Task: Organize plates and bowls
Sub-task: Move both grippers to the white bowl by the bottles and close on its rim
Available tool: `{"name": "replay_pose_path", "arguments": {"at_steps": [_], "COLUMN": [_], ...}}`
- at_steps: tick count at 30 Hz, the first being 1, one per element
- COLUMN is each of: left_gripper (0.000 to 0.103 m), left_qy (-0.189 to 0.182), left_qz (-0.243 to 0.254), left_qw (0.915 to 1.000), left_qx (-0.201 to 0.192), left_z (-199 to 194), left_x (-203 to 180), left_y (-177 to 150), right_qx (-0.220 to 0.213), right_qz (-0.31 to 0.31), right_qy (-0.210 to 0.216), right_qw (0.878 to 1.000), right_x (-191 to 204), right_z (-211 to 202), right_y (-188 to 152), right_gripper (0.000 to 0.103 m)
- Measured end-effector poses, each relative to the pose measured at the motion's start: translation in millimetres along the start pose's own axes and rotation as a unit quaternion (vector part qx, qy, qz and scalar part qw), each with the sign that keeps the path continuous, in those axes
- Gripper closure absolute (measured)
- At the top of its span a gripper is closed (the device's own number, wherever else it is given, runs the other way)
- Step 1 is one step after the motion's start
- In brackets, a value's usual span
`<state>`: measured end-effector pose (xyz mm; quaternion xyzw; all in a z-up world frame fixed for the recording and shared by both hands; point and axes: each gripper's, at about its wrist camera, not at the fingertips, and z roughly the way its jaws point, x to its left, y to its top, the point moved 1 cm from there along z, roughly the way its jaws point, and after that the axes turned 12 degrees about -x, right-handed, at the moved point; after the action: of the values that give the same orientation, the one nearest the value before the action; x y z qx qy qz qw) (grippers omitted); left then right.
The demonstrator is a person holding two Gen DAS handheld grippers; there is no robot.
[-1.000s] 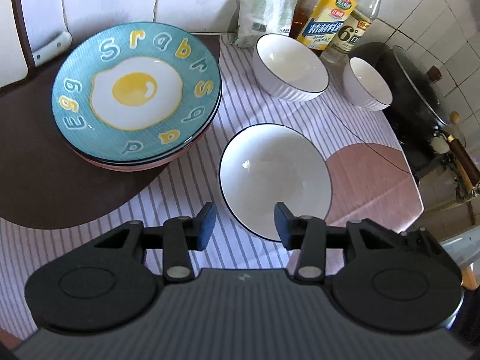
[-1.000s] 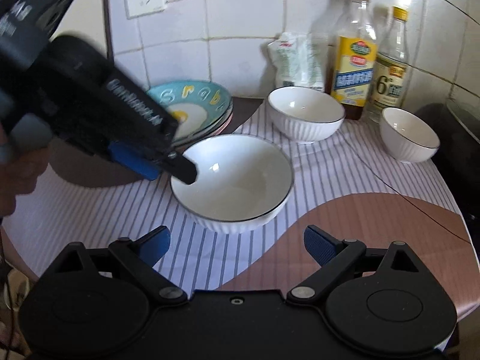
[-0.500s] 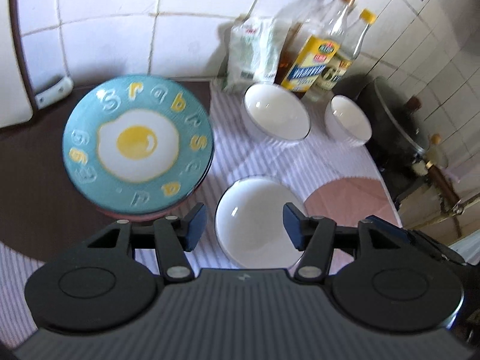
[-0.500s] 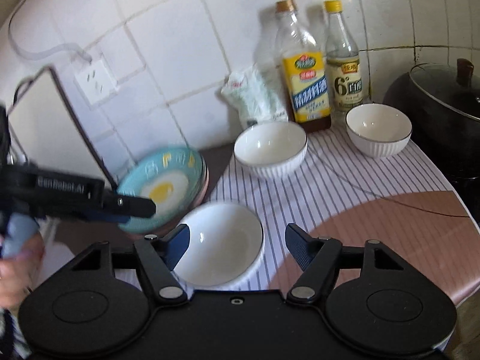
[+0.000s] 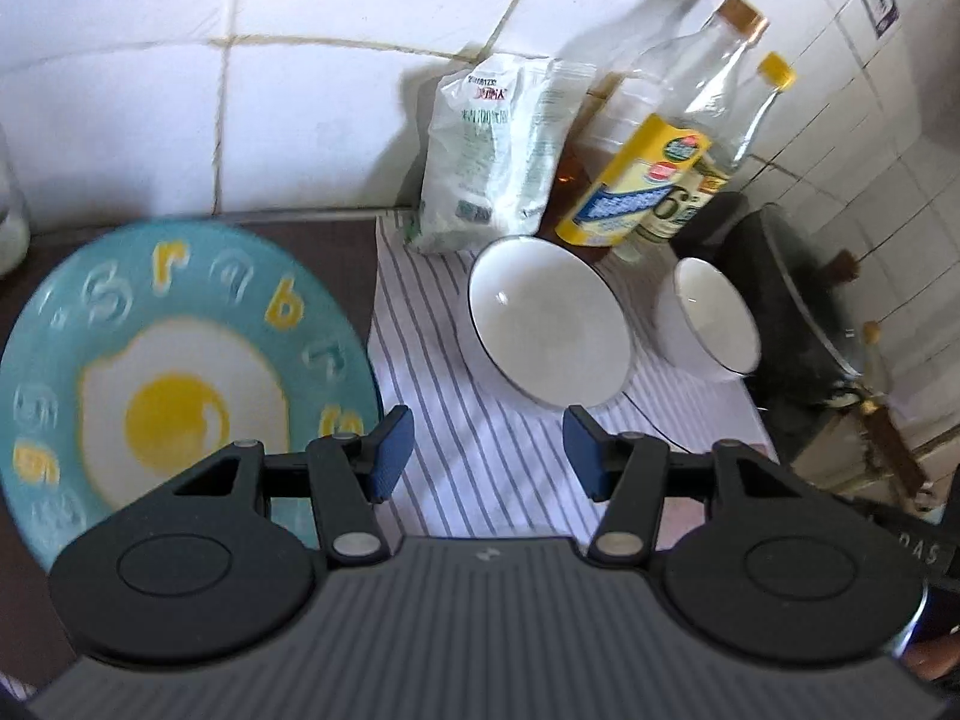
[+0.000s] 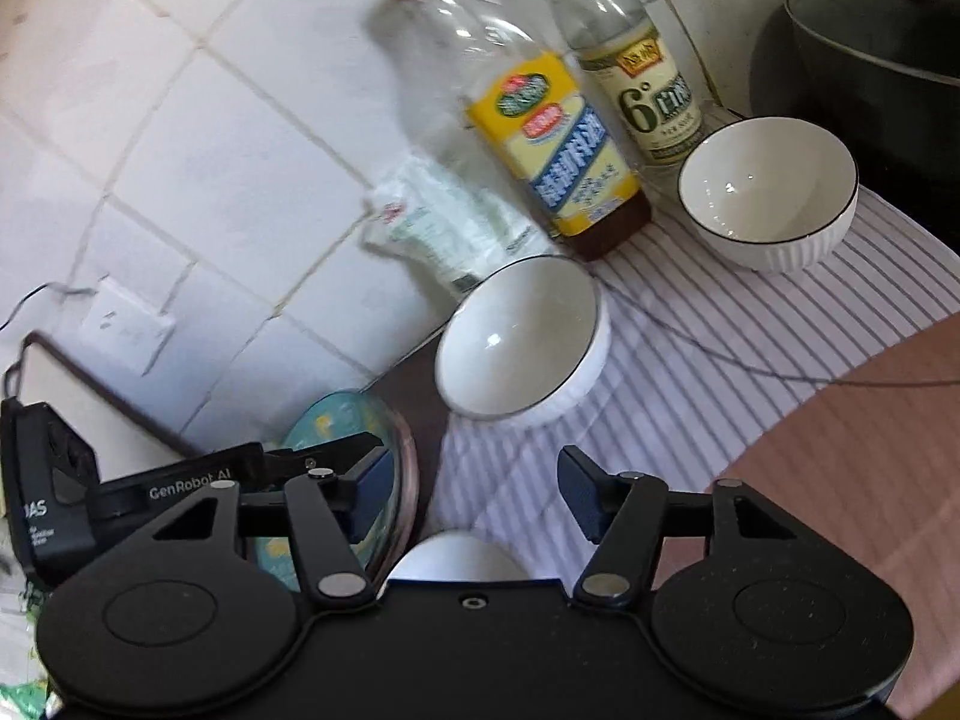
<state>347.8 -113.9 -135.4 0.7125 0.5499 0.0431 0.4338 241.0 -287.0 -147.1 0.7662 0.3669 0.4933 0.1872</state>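
A teal plate with a fried-egg picture (image 5: 180, 372) tops a small stack at the left; its edge shows in the right wrist view (image 6: 360, 438). A medium white bowl (image 5: 549, 324) (image 6: 522, 336) and a smaller white bowl (image 5: 714, 315) (image 6: 771, 192) stand on the striped cloth. A sliver of a third white bowl (image 6: 459, 555) shows just under my right gripper. My left gripper (image 5: 486, 459) is open and empty above the cloth, short of the medium bowl. My right gripper (image 6: 474, 498) is open and empty too.
A white bag (image 5: 495, 150), two bottles (image 5: 648, 174) (image 5: 714, 168) stand against the tiled wall. A dark wok with a lid (image 5: 804, 306) sits at the right. The left gripper's body (image 6: 120, 498) is at the right view's left edge.
Both grippers have risen and moved toward the back wall. The nearest big bowl has slipped out of the left view and nearly under the right gripper. Both stay open.
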Motion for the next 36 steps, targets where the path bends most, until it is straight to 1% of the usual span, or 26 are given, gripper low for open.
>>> {"name": "replay_pose_path", "arguments": {"at_steps": [1, 3, 5, 7, 9, 10, 11, 12, 14, 16, 17, 18, 19, 20, 21, 22, 24, 26, 30, 32, 33, 34, 35, 36], "left_gripper": [0.052, 0.052, 0.052, 0.052, 0.053, 0.052, 0.052, 0.052, 0.052, 0.053, 0.054, 0.061, 0.075, 0.076, 0.079, 0.084, 0.084, 0.084, 0.084, 0.084, 0.084, 0.084, 0.084, 0.085], "left_qy": [0.005, 0.02, 0.03, 0.026, 0.027, 0.03, 0.032, 0.034, 0.032, 0.034, 0.034, 0.032, 0.021, 0.006, 0.004, 0.005, 0.015, 0.015, 0.018, 0.019, 0.014, 0.006, -0.002, -0.005], "left_qz": [0.013, 0.045, 0.07, 0.071, 0.065, 0.064, 0.064, 0.065, 0.063, 0.061, 0.06, 0.059, 0.057, 0.059, 0.064, 0.071, 0.081, 0.074, 0.054, 0.051, 0.046, 0.036, 0.027, 0.021], "left_qw": [0.9999, 0.9987, 0.9971, 0.9971, 0.9975, 0.9975, 0.9974, 0.9972, 0.9974, 0.9974, 0.9974, 0.9976, 0.9978, 0.9977, 0.9974, 0.997, 0.9962, 0.9968, 0.9982, 0.9984, 0.9987, 0.9992, 0.9994, 0.9996], "left_qx": [-0.002, -0.006, -0.004, -0.001, 0.006, 0.008, 0.009, 0.01, 0.014, 0.018, 0.018, 0.02, 0.025, 0.035, 0.032, 0.031, 0.029, 0.023, 0.018, 0.016, 0.016, 0.018, 0.022, 0.02], "left_z": [8.0, 23.4, 38.3, 50.2, 61.3, 65.7, 68.3, 71.4, 77.0, 81.0, 82.6, 83.9, 85.6, 85.7, 82.8, 80.5, 79.0, 78.4, 78.0, 78.7, 76.9, 73.9, 71.5, 68.3], "left_x": [-1.6, -9.1, -15.8, -18.0, -19.1, -19.8, -20.8, -21.7, -22.4, -21.0, -20.4, -19.7, -19.4, -19.8, -20.9, -21.8, -22.6, -20.9, -17.4, -18.7, -17.6, -15.0, -12.7, -11.5], "left_y": [1.7, 6.4, 9.8, 12.9, 15.8, 16.7, 16.7, 16.6, 16.1, 15.2, 15.3, 15.3, 15.4, 14.6, 13.4, 11.9, 8.3, 7.0, 8.4, 7.6, 7.8, 8.6, 9.7, 10.3], "right_qx": [0.002, 0.002, -0.004, 0.001, 0.0, 0.003, 0.005, 0.006, 0.006, 0.001, 0.002, 0.002, 0.003, 0.003, 0.003, 0.003, -0.005, -0.011, -0.006, -0.004, -0.003, -0.006, -0.006, -0.008], "right_qz": [-0.005, -0.039, -0.063, -0.067, -0.083, -0.088, -0.087, -0.082, -0.076, -0.075, -0.071, -0.067, -0.066, -0.07, -0.083, -0.109, -0.136, -0.138, -0.109, -0.108, -0.116, -0.146, -0.161, -0.162], "right_qy": [-0.006, -0.037, -0.056, -0.071, -0.089, -0.097, -0.098, -0.094, -0.095, -0.096, -0.091, -0.085, -0.08, -0.078, -0.081, -0.088, -0.092, -0.09, -0.088, -0.089, -0.09, -0.097, -0.101, -0.102], "right_qw": [1.0, 0.999, 0.996, 0.995, 0.993, 0.991, 0.991, 0.992, 0.993, 0.993, 0.993, 0.994, 0.995, 0.994, 0.993, 0.99, 0.986, 0.986, 0.99, 0.99, 0.989, 0.985, 0.982, 0.981], "right_x": [-0.7, 4.5, 7.7, 4.9, 1.8, -0.4, -3.8, -7.7, -14.4, -20.0, -22.0, -24.0, -24.6, -24.5, -22.6, -18.4, -13.6, -14.6, -22.4, -22.7, -21.5, -18.1, -15.5, -15.3], "right_z": [7.7, 24.9, 38.5, 52.7, 64.0, 69.2, 73.0, 75.1, 77.6, 76.3, 75.6, 75.7, 75.0, 75.1, 75.1, 75.2, 74.8, 74.8, 78.0, 80.6, 81.1, 80.8, 79.9, 77.4], "right_y": [2.9, 6.3, 9.2, 11.6, 14.8, 16.5, 18.8, 20.9, 24.5, 25.7, 26.1, 26.5, 26.1, 25.8, 24.9, 23.0, 18.1, 17.1, 24.6, 24.9, 24.2, 22.1, 19.3, 17.5], "right_gripper": [0.044, 0.045, 0.046, 0.047, 0.053, 0.059, 0.062, 0.063, 0.069, 0.072, 0.076, 0.078, 0.083, 0.087, 0.087, 0.086, 0.086, 0.086, 0.087, 0.086, 0.086, 0.086, 0.086, 0.086]}}
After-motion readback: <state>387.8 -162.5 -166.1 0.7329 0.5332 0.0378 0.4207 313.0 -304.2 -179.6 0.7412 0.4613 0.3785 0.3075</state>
